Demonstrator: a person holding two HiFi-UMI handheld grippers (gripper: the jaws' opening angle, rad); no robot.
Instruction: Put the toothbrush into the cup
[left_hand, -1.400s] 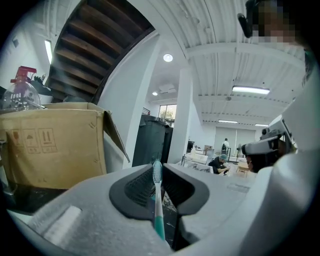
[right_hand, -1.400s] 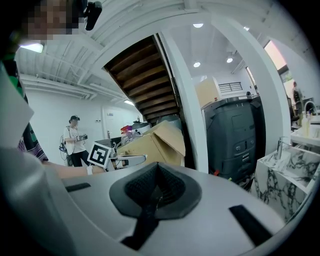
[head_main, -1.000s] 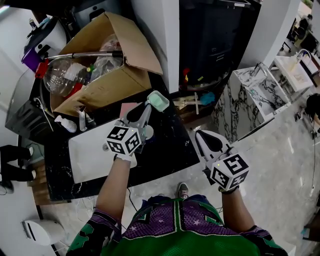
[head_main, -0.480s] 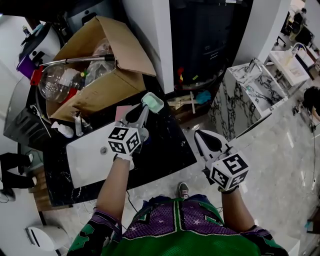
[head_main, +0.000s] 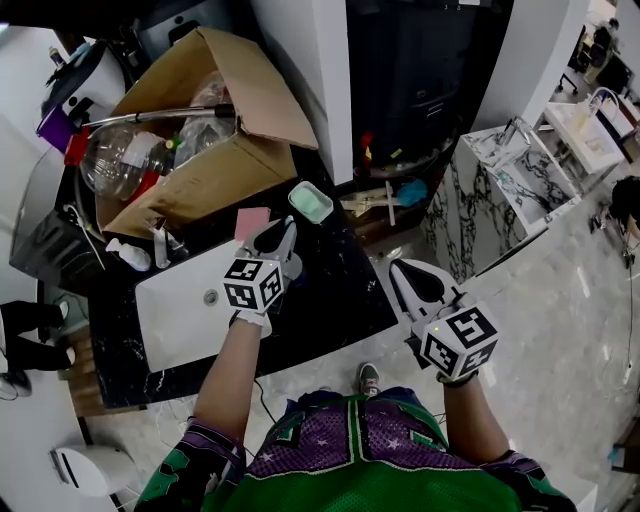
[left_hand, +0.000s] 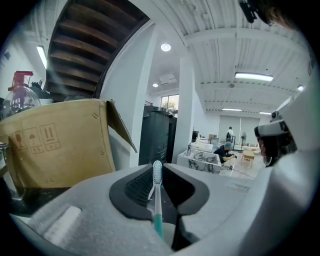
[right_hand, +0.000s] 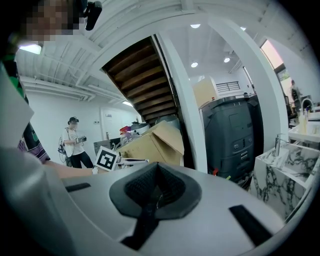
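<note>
A white toothbrush (left_hand: 156, 197) with a teal handle stands upright between the jaws of my left gripper (left_hand: 165, 172), bristles on top; the gripper is shut on its handle. In the head view the left gripper (head_main: 285, 229) hovers over the black counter (head_main: 330, 295). The mint-green cup (head_main: 311, 202) stands just beyond its tips, apart from them. The jaws hide the cup in the left gripper view. My right gripper (head_main: 396, 267) is off the counter's right edge, shut with nothing in it; its dark pads (right_hand: 150, 187) meet.
An open cardboard box (head_main: 200, 140) with a clear bottle (head_main: 120, 155) fills the back left of the counter. A white basin (head_main: 180, 320) sits left of my left arm, with a pink item (head_main: 250, 222) next to the cup. A marble-topped stand (head_main: 510, 175) is at right.
My left gripper has sunk and drawn back from the cup with the toothbrush in it; the cup now shows whole beyond its tips. The right gripper has not moved.
</note>
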